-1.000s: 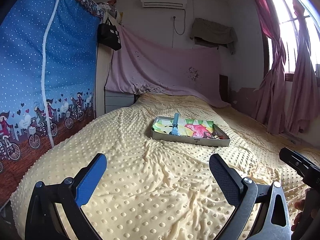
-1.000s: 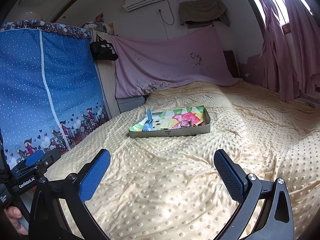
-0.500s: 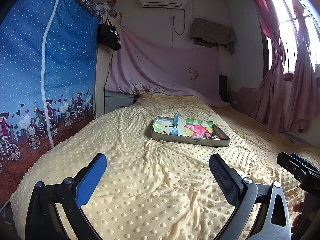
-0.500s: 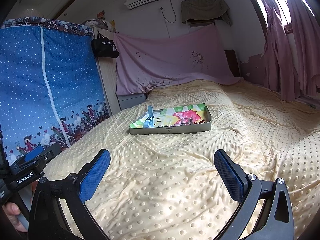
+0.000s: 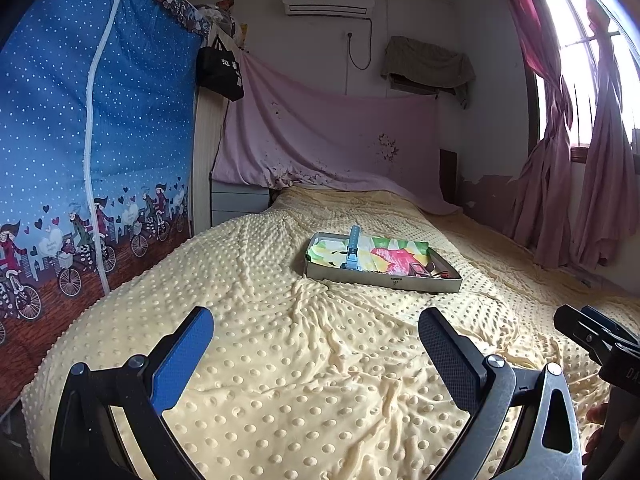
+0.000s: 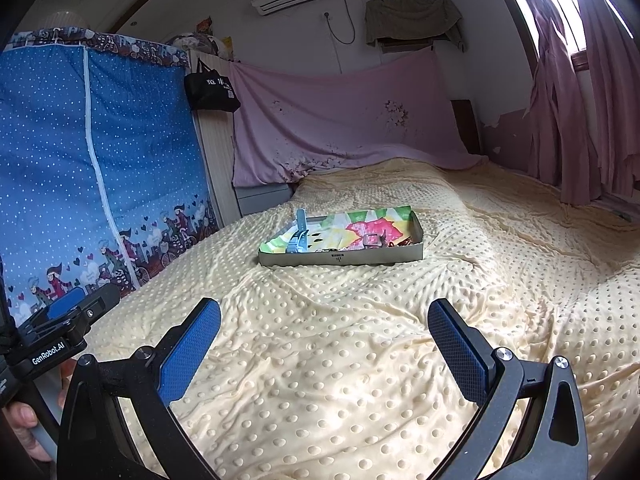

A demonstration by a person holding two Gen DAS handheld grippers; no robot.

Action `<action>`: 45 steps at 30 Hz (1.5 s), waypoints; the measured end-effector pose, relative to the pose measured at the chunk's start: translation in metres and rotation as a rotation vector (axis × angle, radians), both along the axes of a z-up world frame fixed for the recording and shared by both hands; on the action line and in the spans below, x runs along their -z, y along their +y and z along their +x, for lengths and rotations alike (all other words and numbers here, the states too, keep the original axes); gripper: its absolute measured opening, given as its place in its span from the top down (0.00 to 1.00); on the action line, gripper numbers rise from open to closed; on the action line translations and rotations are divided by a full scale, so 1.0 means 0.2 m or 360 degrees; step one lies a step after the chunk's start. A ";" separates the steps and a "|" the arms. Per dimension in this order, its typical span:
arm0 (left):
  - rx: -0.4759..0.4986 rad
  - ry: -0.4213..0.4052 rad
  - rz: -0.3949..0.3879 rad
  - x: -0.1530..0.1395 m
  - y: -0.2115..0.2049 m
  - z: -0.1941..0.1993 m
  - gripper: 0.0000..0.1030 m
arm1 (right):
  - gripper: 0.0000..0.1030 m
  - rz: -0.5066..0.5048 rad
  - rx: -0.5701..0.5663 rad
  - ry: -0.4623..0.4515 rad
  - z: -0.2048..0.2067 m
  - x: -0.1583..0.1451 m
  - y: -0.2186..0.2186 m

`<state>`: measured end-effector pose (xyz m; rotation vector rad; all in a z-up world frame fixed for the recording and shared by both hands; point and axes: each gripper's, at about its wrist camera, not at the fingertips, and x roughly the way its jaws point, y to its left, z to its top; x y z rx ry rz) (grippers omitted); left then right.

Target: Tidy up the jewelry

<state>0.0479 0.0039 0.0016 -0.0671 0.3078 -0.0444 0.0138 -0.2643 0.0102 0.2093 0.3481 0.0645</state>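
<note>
Both spread grippers, left gripper (image 5: 316, 344) and right gripper (image 6: 324, 340), above dotted yellow bedspread (image 5: 280, 360).

Daylight from the blown-out window (image 5: 576, 80) at right lights the sharp, fisheye-bent views, dark at the corners.

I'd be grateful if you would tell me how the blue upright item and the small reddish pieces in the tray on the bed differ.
The blue upright item stands tall near the tray's left end; the small reddish pieces lie low toward its right end. The blue upright item is pale blue and one larger thing; the reddish pieces are small and scattered, too fine to identify. Both sit inside the same tray, well beyond both open grippers.
</note>
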 end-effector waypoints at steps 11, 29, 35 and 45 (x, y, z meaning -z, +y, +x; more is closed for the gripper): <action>0.0001 -0.0001 0.0001 0.00 0.00 0.00 0.00 | 0.01 -0.0001 -0.0002 -0.0003 0.00 0.00 0.00; 0.0003 0.0006 -0.0008 -0.01 0.00 0.00 0.00 | 0.01 -0.0008 -0.0005 -0.0008 0.00 -0.02 0.00; 0.0007 0.0013 -0.0005 -0.01 0.01 0.01 0.00 | 0.01 -0.0009 -0.0009 -0.0006 0.00 -0.02 0.00; 0.0031 0.0034 0.0015 0.04 0.00 0.02 0.00 | 0.01 -0.0011 -0.0020 0.0016 0.04 0.02 0.00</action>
